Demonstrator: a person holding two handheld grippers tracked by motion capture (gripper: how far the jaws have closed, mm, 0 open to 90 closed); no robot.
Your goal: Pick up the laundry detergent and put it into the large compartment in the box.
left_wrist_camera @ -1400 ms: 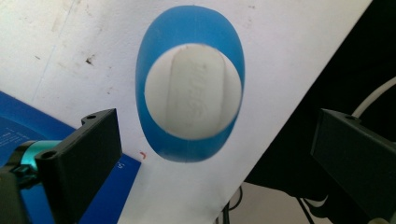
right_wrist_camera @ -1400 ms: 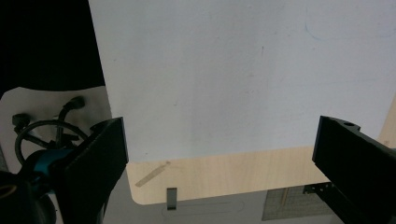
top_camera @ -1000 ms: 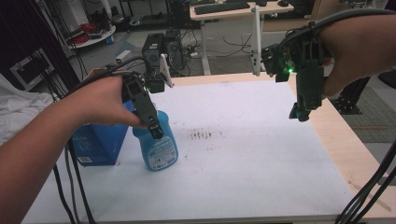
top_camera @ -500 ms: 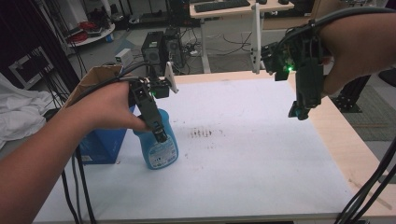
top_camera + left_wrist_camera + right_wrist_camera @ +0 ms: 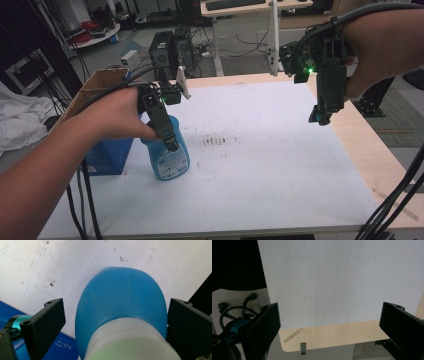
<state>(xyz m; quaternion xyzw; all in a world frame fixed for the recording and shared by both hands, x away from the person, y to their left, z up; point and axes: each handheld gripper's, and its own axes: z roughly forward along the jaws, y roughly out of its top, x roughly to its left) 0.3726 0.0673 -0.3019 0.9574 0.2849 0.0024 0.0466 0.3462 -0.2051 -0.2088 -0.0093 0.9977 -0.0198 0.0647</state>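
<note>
1. High view: blue bottle (image 5: 166, 155) stands upright on the white surface (image 5: 270, 170), at about 9 o'clock from the surface's middle.
2. Left tool (image 5: 170, 142) is lowered over the bottle from above, its tip in front of the bottle's upper body. A hand (image 5: 117, 112) holds it.
3. Left gripper view: bottle (image 5: 122, 305) sits between the two black jaws, white neck nearest the camera. Jaws spread wide; a gap shows on each side, so no contact with the bottle.
4. Blue box (image 5: 107, 155) stands just beside the bottle at its 9 o'clock; a cardboard box (image 5: 95, 87) lies beyond it toward 11 o'clock.
5. Dark smudge (image 5: 217, 141) on the surface at the bottle's 3 o'clock, apart from it.
6. Right tool (image 5: 320, 117) hangs above the surface's 2 o'clock edge, pointing down, well apart from the bottle.
7. Right gripper view: jaws spread wide, nothing between them; bare surface (image 5: 337, 282) and its wooden edge below.
</note>
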